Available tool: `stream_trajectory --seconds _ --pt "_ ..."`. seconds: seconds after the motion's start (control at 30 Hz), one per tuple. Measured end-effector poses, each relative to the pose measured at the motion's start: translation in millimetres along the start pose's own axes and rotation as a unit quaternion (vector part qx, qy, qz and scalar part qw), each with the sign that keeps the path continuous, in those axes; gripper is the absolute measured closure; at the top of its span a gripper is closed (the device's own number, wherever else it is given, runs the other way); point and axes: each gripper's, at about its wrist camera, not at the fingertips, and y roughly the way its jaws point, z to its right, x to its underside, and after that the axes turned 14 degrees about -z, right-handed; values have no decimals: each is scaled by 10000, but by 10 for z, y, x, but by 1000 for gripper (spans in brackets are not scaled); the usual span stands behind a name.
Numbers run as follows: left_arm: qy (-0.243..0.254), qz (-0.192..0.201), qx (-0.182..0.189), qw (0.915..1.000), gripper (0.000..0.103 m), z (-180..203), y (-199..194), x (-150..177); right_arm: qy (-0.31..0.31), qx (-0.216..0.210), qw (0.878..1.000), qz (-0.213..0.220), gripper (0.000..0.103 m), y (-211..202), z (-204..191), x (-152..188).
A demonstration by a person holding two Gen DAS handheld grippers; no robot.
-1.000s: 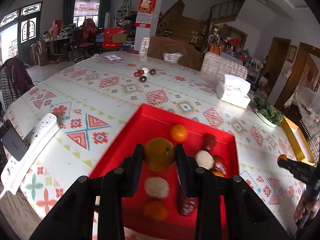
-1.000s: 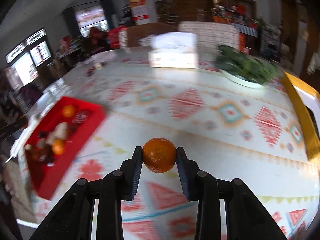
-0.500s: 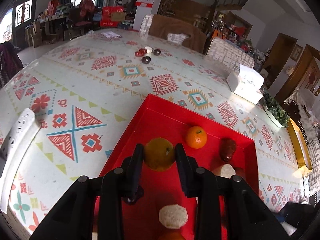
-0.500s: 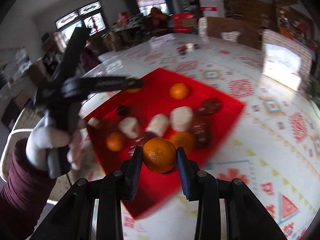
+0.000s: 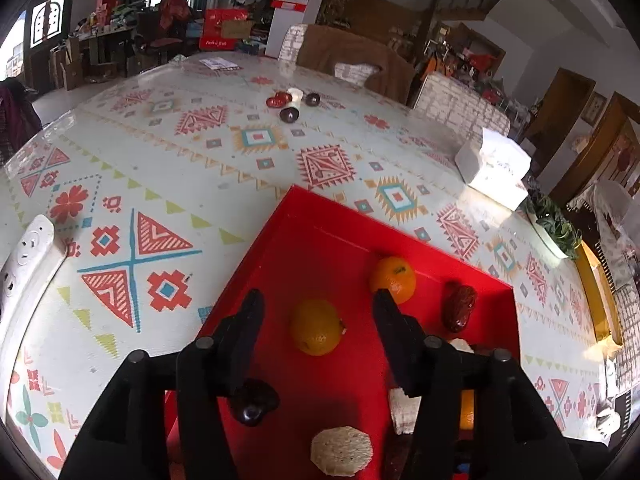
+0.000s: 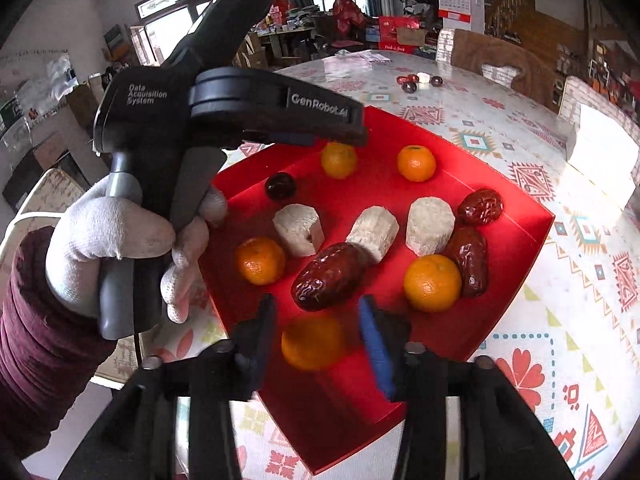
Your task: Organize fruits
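Note:
A red tray [image 5: 332, 232] [image 6: 516, 240] on the patterned table holds tangerines, red dates, white chunks and a dark plum. My left gripper [image 5: 318, 304] is open above the tray; a tangerine [image 5: 316, 326] lies free between its fingers, another tangerine [image 5: 393, 279] beyond. My right gripper [image 6: 316, 320] is open over the tray's near corner; a blurred tangerine [image 6: 313, 342] sits loose between its fingers. The left gripper's body and gloved hand [image 6: 120, 232] show at the left of the right wrist view.
Small dark and red fruits [image 5: 290, 104] lie far across the table. A tissue box [image 5: 494, 166], a dish of greens [image 5: 554, 226] and a yellow tray [image 5: 600, 292] stand to the right. A white power strip [image 5: 24, 264] lies at the left edge.
Both grippers opened and let go of their tangerines, which now lie in or just above the red tray. The right gripper moved in over the tray's near corner.

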Motion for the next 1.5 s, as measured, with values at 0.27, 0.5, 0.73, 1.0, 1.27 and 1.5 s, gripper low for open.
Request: stream_trajectory --seconds 0.27,0.5,0.73,1.0,1.27,1.5 --pt "-45 413 50 9991 38 145 -370 193 299 155 9984 444 39 -351 120 186" --pt "40 1401 -722 9875 20 615 -856 675 1150 557 9888 769 33 -577 496 507" --pt "132 2390 -1419 9605 0 1229 -1211 1155 2116 483 9714 961 30 -698 910 929" --pt "141 2513 -1720 9524 0 1588 -1227 1390 2343 689 9632 1122 25 -840 1011 1291" --pt "235 2075 -1824 9608 0 1649 -1069 1472 2304 733 9638 1121 20 -881 984 1429" --pt "300 1900 -1788 9649 0 1609 -999 1538 2218 762 9665 1045 20 -825 867 1416"
